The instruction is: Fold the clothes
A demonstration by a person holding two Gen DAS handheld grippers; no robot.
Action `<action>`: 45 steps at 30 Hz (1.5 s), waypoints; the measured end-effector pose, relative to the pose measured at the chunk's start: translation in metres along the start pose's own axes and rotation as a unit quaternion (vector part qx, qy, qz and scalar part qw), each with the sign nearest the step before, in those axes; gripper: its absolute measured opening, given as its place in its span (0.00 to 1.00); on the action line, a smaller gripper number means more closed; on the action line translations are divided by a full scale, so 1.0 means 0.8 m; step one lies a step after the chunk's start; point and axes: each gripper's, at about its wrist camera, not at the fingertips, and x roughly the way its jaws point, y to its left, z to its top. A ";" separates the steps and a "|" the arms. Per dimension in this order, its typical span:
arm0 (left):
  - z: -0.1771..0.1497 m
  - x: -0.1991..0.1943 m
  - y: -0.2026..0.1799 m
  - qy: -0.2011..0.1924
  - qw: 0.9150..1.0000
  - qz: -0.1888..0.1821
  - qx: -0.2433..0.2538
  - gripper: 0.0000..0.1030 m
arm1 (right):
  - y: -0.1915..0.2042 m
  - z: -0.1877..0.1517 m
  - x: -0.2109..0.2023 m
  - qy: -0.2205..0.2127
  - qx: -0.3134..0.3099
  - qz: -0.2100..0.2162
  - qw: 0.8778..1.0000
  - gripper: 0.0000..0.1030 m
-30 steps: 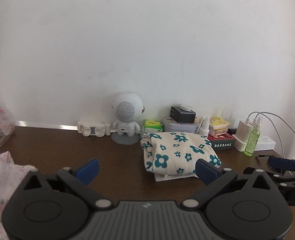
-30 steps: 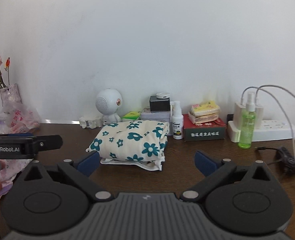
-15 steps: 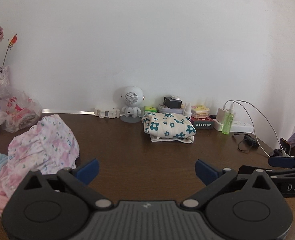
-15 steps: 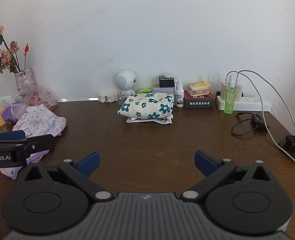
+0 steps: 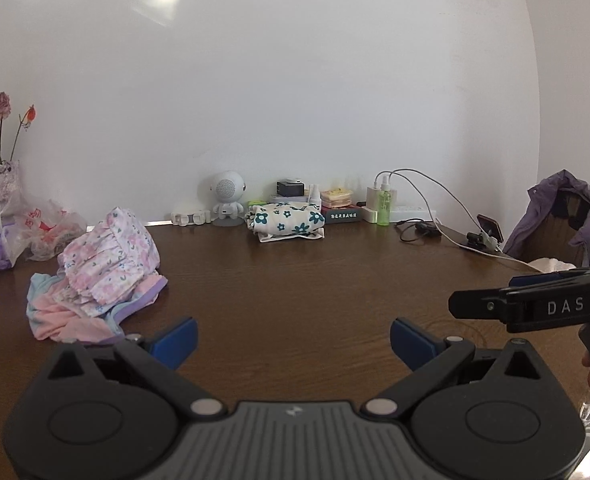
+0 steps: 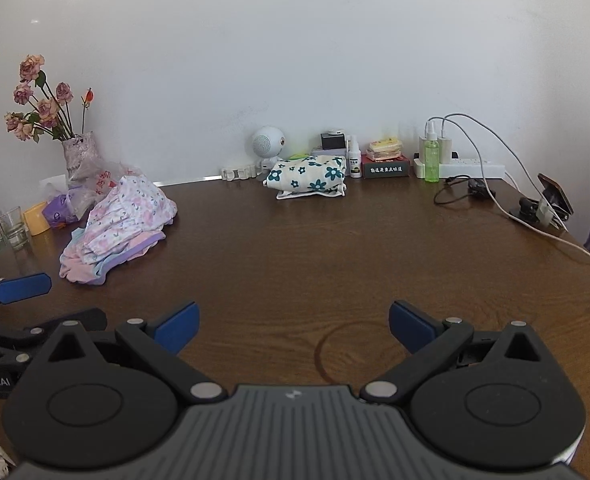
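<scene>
A folded cream cloth with teal flowers (image 5: 286, 222) (image 6: 309, 176) lies at the back of the brown table (image 5: 295, 288) (image 6: 315, 248). A crumpled heap of pink floral clothes (image 5: 103, 268) (image 6: 121, 224) sits on the table's left side. My left gripper (image 5: 293, 340) hangs open over the near table, holding nothing, with the heap just ahead to its left. My right gripper (image 6: 293, 326) is likewise open and holds nothing, far from both cloths. Each gripper shows at the edge of the other's view.
Along the back wall stand a white round speaker (image 6: 269, 146), small boxes, a green spray bottle (image 6: 431, 158) and a power strip with cables (image 6: 471, 168). A vase of dried roses (image 6: 77, 156), plastic bags and a glass sit left. A phone holder (image 6: 547, 204) and a purple jacket (image 5: 567, 220) are right.
Both grippers have pulled back a long way from the folded flowered cloth toward the near edge of the table; the pink heap and the table's sides have come into view. Jaws stayed open.
</scene>
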 end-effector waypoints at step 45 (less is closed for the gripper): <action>-0.071 -0.085 -0.016 -0.002 0.998 0.043 -0.051 1.00 | 0.035 -0.096 -0.088 0.016 0.011 -0.030 0.999 1.00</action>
